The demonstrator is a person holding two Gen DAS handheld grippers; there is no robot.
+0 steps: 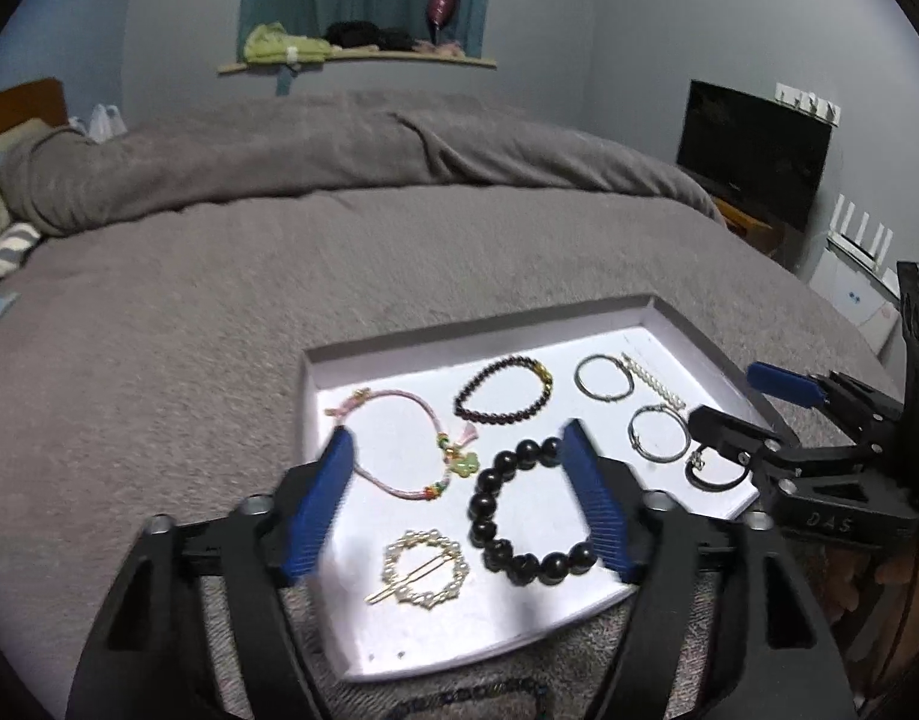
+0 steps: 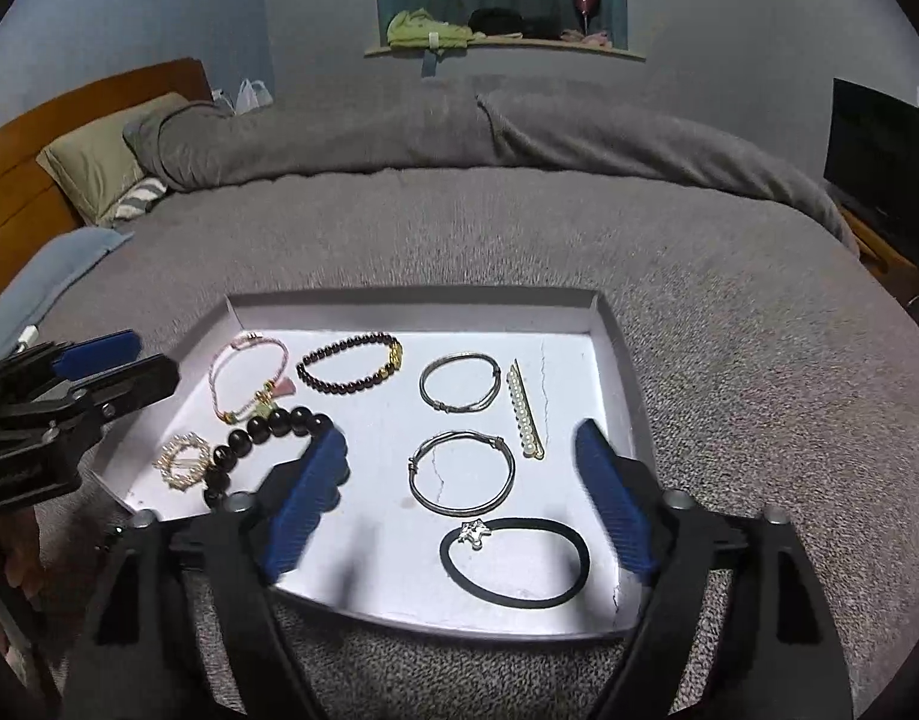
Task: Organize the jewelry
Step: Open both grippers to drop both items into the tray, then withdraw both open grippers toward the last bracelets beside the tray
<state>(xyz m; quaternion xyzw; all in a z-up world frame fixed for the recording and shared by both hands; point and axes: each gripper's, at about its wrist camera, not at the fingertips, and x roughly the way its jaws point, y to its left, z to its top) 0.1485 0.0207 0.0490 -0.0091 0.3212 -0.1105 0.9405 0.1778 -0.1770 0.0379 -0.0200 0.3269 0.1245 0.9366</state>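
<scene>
A shallow white tray [image 1: 483,324] lies on the grey bed and holds the jewelry. In the left wrist view it carries a pink cord bracelet [image 1: 428,407], a dark red bead bracelet [image 1: 466,396], a large black bead bracelet [image 1: 482,504], a pearl ring clip [image 1: 426,570], two silver bangles [image 1: 579,381], a pearl bar clip [image 1: 651,381] and a black hair tie [image 1: 717,483]. My left gripper [image 1: 456,435] hovers open over the tray's left half, holding nothing. My right gripper [image 2: 459,435] is open and empty above a bangle [image 2: 507,462] and the star-charm hair tie [image 2: 582,546].
The tray sits near the bed's front edge on a grey blanket [image 1: 279,276]. A dark beaded string [image 1: 477,699] lies on the blanket just in front of the tray. Pillows and a wooden headboard [image 2: 15,168] are at the left, a black screen [image 1: 753,150] at the right.
</scene>
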